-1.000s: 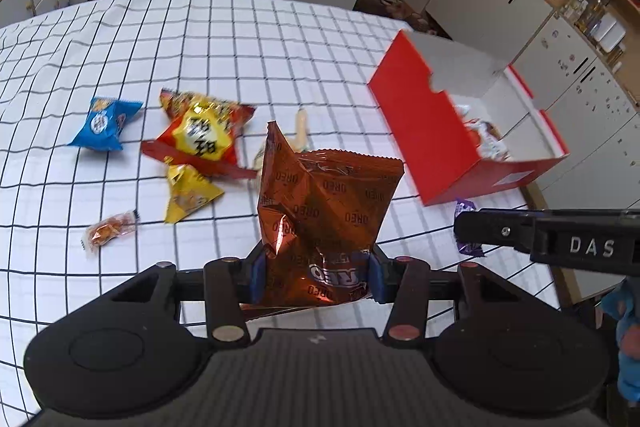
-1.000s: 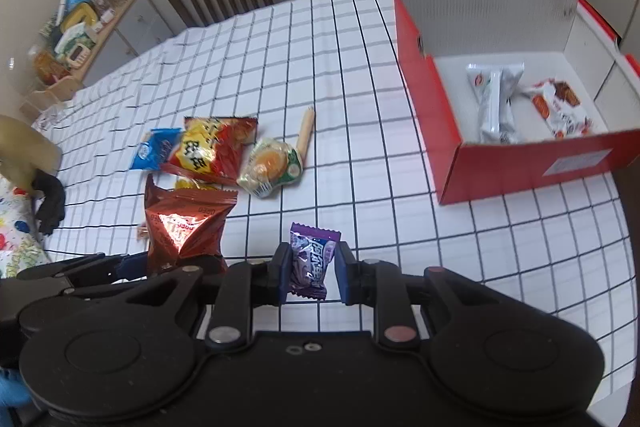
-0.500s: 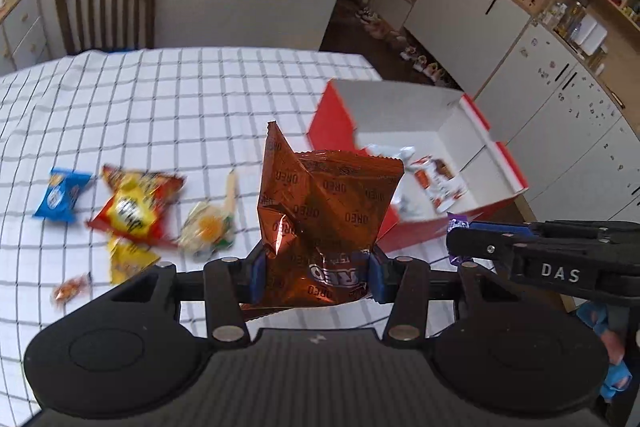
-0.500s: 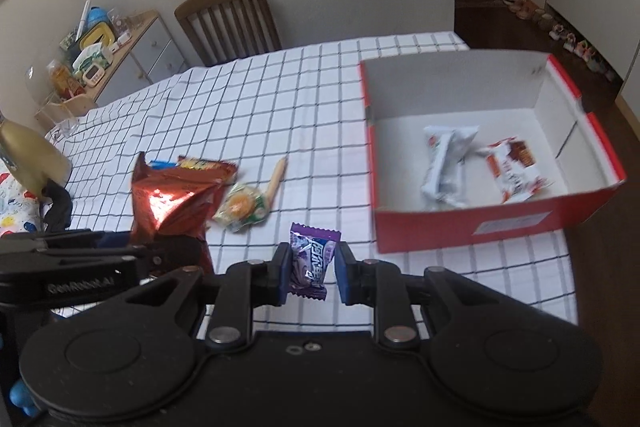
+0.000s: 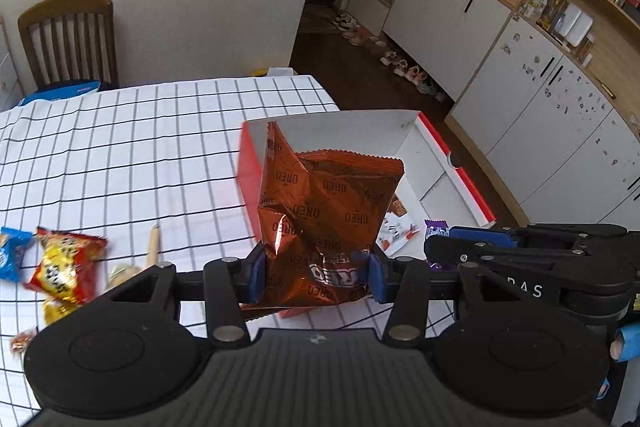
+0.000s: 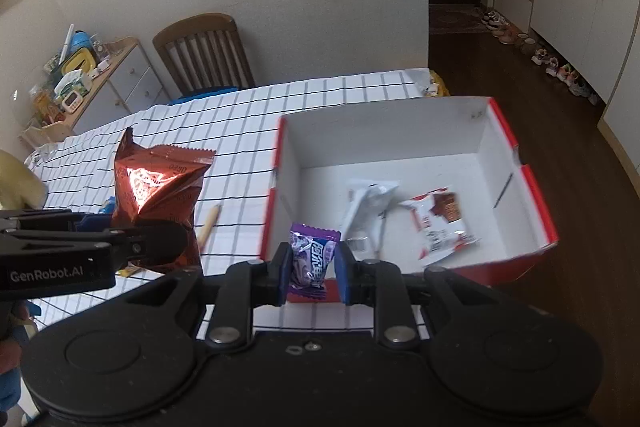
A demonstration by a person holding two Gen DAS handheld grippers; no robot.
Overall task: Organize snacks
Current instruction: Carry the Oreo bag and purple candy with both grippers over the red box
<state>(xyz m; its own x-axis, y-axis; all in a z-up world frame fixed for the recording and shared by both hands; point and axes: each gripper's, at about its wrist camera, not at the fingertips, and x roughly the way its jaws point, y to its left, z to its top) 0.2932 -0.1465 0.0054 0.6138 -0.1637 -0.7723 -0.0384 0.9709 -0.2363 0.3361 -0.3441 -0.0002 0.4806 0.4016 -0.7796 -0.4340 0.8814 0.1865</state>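
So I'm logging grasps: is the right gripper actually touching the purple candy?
Touching. The right wrist view shows the right gripper with both blue pads pressed against the purple candy.

In the left wrist view, the crinkled copper-brown foil Oreo bag (image 5: pixel 326 211) hides much of the red cardboard box with white inside (image 5: pixel 460 163), leaving only corners of the white-wrapped packets (image 5: pixel 394 231) in it showing. The small purple candy wrapper (image 5: pixel 436 229) is mostly behind the black right tongs (image 5: pixel 434 247). At the left edge, the blue snack packet (image 5: pixel 10 253) is cut off, and the red-and-yellow snack bag (image 5: pixel 64 265) is blurred, its print unreadable.
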